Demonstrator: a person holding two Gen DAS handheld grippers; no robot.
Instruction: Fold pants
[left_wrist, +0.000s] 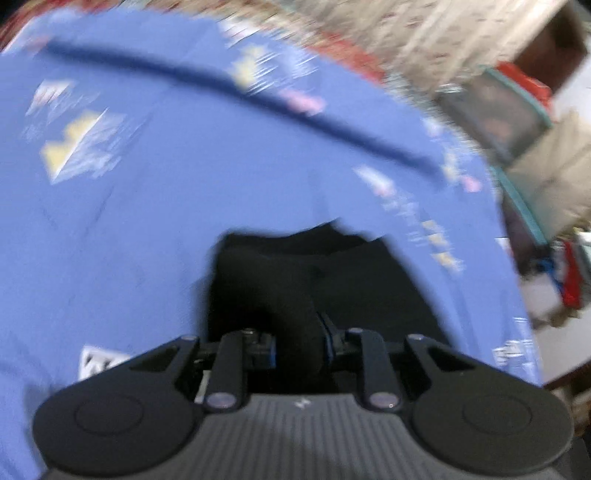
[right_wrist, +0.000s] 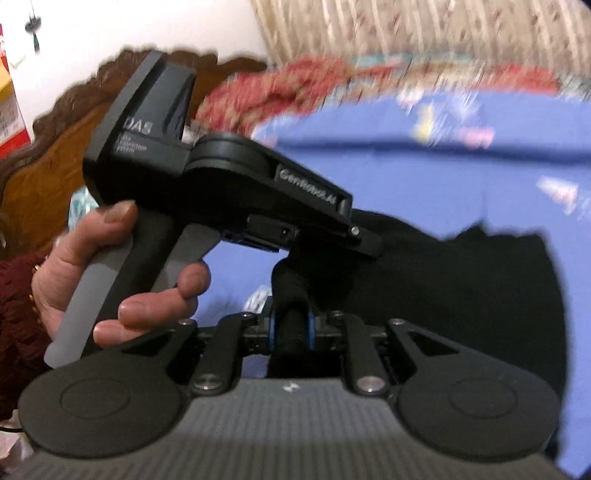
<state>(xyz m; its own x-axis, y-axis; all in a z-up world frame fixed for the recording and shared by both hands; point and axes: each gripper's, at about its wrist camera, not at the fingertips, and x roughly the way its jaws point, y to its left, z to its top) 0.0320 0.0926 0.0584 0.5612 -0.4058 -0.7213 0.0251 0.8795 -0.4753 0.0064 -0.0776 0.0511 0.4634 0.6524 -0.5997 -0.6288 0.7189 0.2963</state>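
Observation:
The black pants (left_wrist: 325, 280) lie on a blue printed bedsheet (left_wrist: 147, 221). My left gripper (left_wrist: 299, 343) is shut on a bunched fold of the black pants. In the right wrist view my right gripper (right_wrist: 291, 332) is shut on another bunch of the pants (right_wrist: 461, 295), which spread to the right over the sheet (right_wrist: 406, 177). The left gripper's body (right_wrist: 207, 170), held by a hand (right_wrist: 110, 277), shows just left and ahead of my right gripper, its fingers at the same cloth. Both views are motion-blurred.
A red patterned blanket (right_wrist: 295, 85) lies at the far edge of the bed, before a carved wooden headboard (right_wrist: 55, 155) and a pale curtain (right_wrist: 406, 29). Boxes and clutter (left_wrist: 517, 110) stand to the right of the bed.

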